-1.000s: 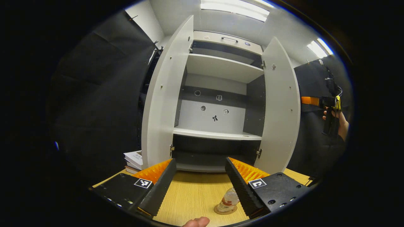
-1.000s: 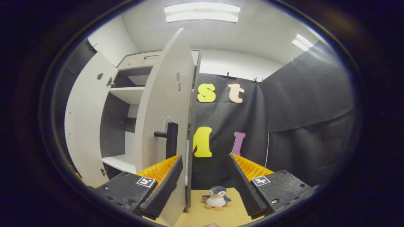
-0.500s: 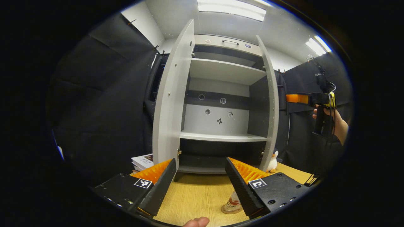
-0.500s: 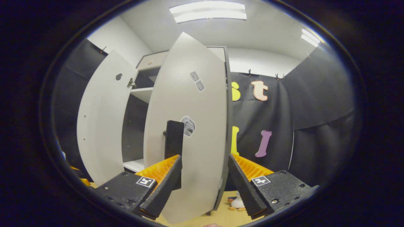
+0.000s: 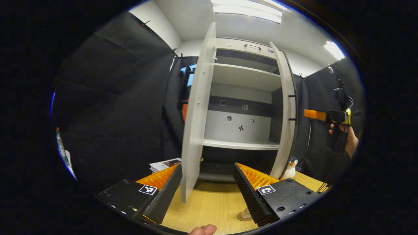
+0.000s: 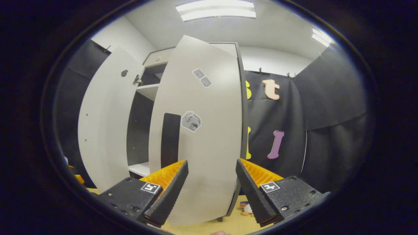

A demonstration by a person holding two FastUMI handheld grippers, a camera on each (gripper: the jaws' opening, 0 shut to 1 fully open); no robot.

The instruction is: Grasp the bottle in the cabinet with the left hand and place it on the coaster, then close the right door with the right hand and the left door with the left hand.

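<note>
The bottle (image 5: 247,212) stands on the round coaster (image 5: 242,218) on the wooden table, mostly hidden behind one finger of my open left gripper (image 5: 207,192). Beyond it the white cabinet (image 5: 241,98) shows bare shelves. Its left door (image 5: 196,130) stands open, edge-on to me. The right door (image 5: 287,114) is swung most of the way in. In the right gripper view that right door (image 6: 202,147), with a black handle (image 6: 169,140), faces my open right gripper (image 6: 210,192) close up. Whether the fingers touch it I cannot tell. The left door (image 6: 104,124) stands open behind.
A toy penguin (image 5: 290,168) stands on the table (image 5: 212,205) by the cabinet's right foot. Books (image 5: 163,164) lie stacked left of the cabinet. A hand (image 5: 351,143) holds the right gripper at the far right. A fingertip (image 5: 204,230) shows at the bottom edge.
The right door has swung from wide open towards shut, pushed along in front of the right gripper. The left gripper has shifted left, so the left door now looks edge-on.
</note>
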